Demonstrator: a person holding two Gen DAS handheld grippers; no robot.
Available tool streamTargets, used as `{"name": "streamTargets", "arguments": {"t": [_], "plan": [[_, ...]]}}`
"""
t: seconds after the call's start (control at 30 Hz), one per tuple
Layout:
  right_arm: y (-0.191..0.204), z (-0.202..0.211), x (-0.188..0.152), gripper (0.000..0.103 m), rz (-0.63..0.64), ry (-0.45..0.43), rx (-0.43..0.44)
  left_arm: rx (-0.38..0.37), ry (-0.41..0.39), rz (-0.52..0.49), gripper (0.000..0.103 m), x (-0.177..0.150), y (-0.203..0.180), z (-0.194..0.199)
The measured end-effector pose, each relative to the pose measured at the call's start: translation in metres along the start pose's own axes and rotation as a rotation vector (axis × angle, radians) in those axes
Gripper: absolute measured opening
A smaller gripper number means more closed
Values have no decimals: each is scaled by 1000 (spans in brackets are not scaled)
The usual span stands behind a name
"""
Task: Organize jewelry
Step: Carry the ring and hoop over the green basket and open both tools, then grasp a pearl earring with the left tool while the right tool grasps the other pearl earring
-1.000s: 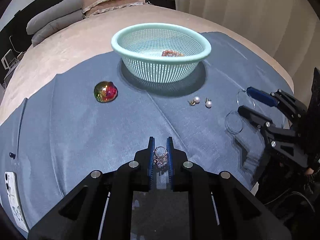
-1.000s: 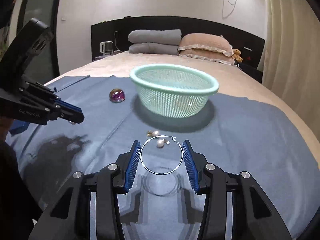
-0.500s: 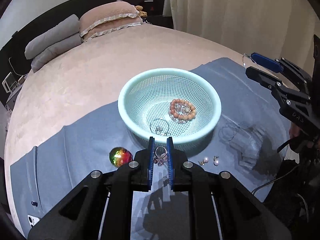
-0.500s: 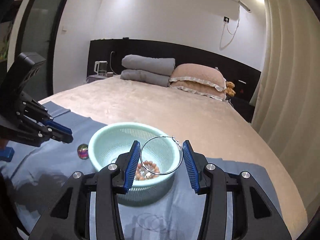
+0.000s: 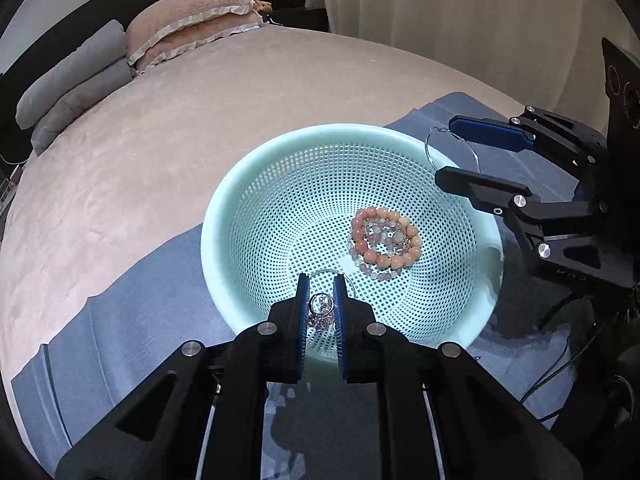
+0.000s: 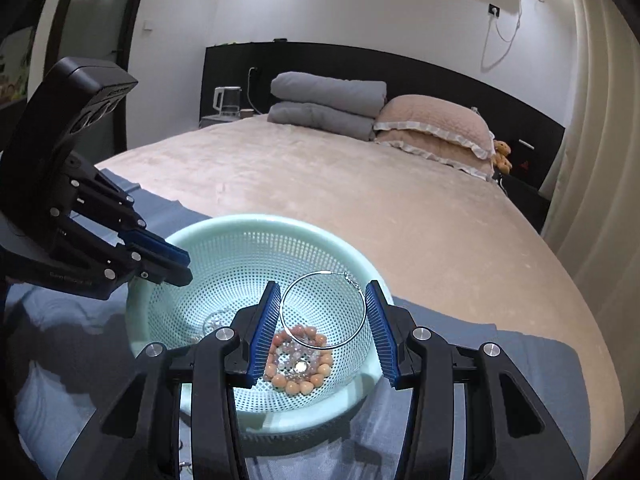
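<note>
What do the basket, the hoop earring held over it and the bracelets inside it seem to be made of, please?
Basket: apparently moulded plastic, matte mint green, with a regular grid of holes and a smooth rim.
Hoop earring: looks like thin silvery metal wire, glinting, with a small clasp.
Bracelets: round beads, peach opaque and pale translucent; stone, glass or plastic cannot be told.

Beige bed, dark headboard, white wall, cream curtains.
</note>
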State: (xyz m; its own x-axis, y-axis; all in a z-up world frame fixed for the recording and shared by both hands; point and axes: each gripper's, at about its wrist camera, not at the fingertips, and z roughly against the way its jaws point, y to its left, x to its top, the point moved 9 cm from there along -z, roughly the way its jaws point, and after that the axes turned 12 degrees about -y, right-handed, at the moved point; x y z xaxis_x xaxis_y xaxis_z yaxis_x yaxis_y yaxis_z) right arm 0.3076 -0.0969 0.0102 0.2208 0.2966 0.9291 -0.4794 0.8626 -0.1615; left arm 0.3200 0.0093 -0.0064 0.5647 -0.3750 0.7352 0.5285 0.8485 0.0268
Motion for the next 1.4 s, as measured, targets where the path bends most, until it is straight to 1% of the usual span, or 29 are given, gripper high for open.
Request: {"name": "streamTargets", "arguments": {"t": [0.2,0.27,0.3,0.33,0.37,0.4,0.47,0.5,0.57,0.63,0.77,0.83,0.9,0.97,1.1,1.2,1.27,1.37,1.4], "plan": [[-4,-13,-11,42,-24,29,22,-11,29,-4,13,-6,4,-16],[-6,-14,-11,50,-35,30,26,-19,25,4,15,-6,5,-16],[-7,-12,-9,61,-35,18,22,-23,17,6,25,-5,6,-14],[-9,-8,-7,73,-31,1,16,-23,6,5,47,-5,7,-11],[-11,-4,-3,79,-23,-17,15,-20,-12,-1,59,-3,8,-5],[-12,2,-1,88,-10,-35,13,-22,-36,-10,69,0,9,2],[-16,14,2,88,21,-61,26,-7,-60,-42,85,4,12,16],[-18,20,3,88,35,-70,37,16,-73,-71,97,5,16,24],[-23,35,2,89,69,-85,54,55,-110,-145,97,5,22,42],[-28,48,-2,89,101,-79,55,67,-112,-190,97,1,28,56],[-37,69,-10,89,109,-58,56,58,-91,-200,97,-13,35,73],[-40,77,-13,89,100,-43,55,18,-79,-184,97,-21,31,77],[-38,87,-16,89,101,-40,67,-55,-77,-175,97,-31,19,81],[-32,94,-21,89,108,-29,98,-120,-72,-190,97,-42,4,82],[-11,103,-35,89,114,0,200,-212,-54,-229,97,-59,-27,74],[12,101,-53,89,98,37,287,-284,-37,-226,97,-67,-48,61],[27,95,-69,88,103,78,327,-308,-21,-218,97,-69,-57,46],[46,82,-87,87,117,121,363,-334,10,-177,90,-73,-68,24],[51,79,-92,82,109,133,382,-341,18,-167,85,-74,-71,17]]}}
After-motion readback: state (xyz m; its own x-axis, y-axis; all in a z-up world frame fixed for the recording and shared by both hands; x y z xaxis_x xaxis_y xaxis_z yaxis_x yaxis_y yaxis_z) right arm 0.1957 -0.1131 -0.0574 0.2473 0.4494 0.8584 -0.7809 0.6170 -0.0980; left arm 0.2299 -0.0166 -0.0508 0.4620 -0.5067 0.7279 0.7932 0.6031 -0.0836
